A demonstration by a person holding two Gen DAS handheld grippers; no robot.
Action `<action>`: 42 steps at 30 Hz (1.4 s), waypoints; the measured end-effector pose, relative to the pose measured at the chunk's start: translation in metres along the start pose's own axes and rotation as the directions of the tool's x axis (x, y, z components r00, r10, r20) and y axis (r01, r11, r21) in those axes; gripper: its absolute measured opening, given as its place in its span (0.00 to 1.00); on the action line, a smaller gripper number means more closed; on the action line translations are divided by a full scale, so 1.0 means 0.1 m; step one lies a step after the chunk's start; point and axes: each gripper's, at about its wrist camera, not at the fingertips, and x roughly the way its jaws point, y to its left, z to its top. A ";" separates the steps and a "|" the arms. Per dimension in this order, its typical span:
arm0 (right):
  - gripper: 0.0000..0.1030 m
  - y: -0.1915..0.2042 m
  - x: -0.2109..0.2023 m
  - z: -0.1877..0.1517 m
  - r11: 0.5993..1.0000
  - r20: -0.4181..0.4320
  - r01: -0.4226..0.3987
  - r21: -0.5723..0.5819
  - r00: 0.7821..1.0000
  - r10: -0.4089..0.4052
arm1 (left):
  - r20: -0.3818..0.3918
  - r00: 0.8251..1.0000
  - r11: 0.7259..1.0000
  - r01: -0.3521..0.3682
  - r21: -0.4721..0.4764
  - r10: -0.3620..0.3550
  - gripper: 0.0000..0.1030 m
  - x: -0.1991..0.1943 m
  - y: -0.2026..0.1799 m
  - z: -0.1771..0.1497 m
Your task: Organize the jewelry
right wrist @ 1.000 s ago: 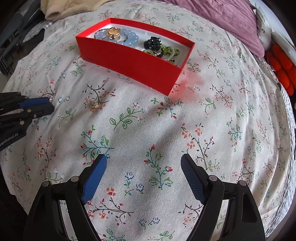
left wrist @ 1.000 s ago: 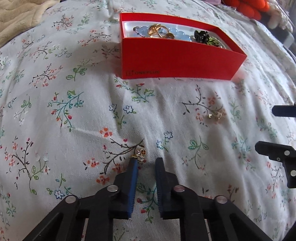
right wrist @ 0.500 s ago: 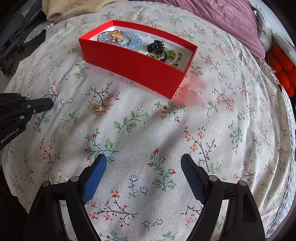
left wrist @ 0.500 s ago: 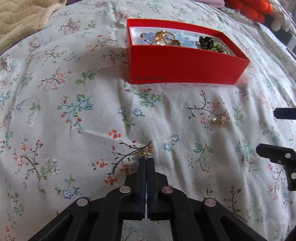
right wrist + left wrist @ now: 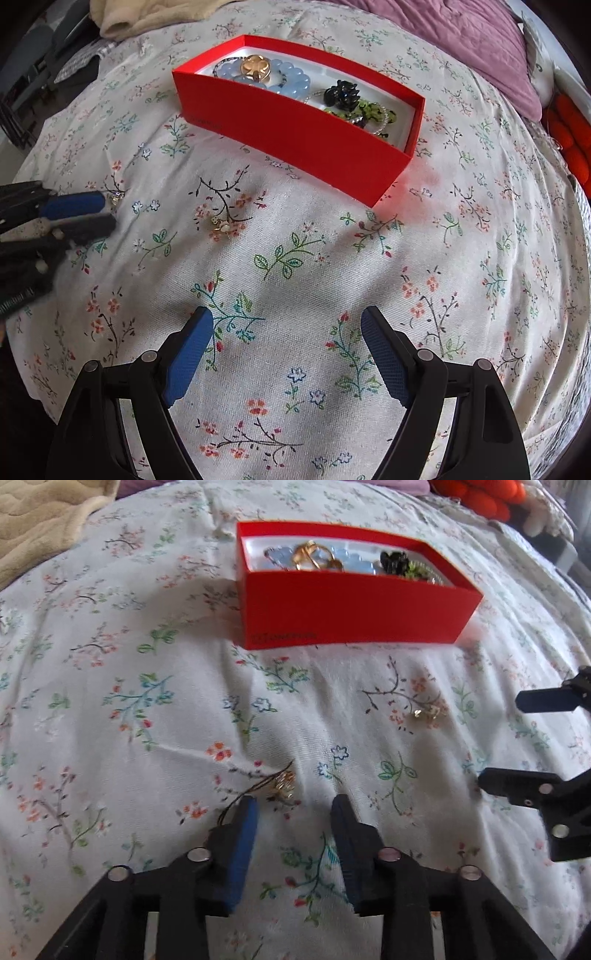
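Left gripper [image 5: 293, 806]: jaws apart, empty, nearest.
Small gold earring [image 5: 283, 783]: on the floral bedsheet [image 5: 110, 709], just ahead of the left fingertip, nearer than the open red cardboard box [image 5: 347, 616].
Right gripper [image 5: 286, 325]: jaws wide apart, empty.
Second gold earring [image 5: 221, 226]: between grippers and box.
Box: holds pale blue bead bracelet [image 5: 280, 79]; path unobstructed.

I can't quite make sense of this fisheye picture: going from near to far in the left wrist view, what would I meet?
left gripper → small gold earring on the floral bedspread → second gold earring → red box of jewelry
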 end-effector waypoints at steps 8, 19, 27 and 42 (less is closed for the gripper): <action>0.82 -0.03 0.07 0.01 1.000 -0.005 -0.007 0.016 1.000 0.007 | 0.039 0.999 1.000 -0.008 -0.012 0.008 0.16 0.07 0.03 0.04; 0.82 -0.17 0.03 0.10 0.998 0.038 -0.035 0.054 0.999 0.033 | 0.006 1.000 0.996 0.010 -0.093 -0.010 0.07 -0.08 0.13 0.05; 0.80 0.00 0.11 0.25 0.994 0.043 -0.092 0.058 0.995 0.090 | 0.005 1.000 0.987 -0.005 -0.163 0.005 0.07 -0.22 0.29 0.06; 0.19 0.39 0.24 0.49 0.996 0.055 -0.084 -0.041 0.995 0.086 | -0.019 1.000 0.985 -0.015 -0.170 0.012 0.07 -0.19 0.30 0.05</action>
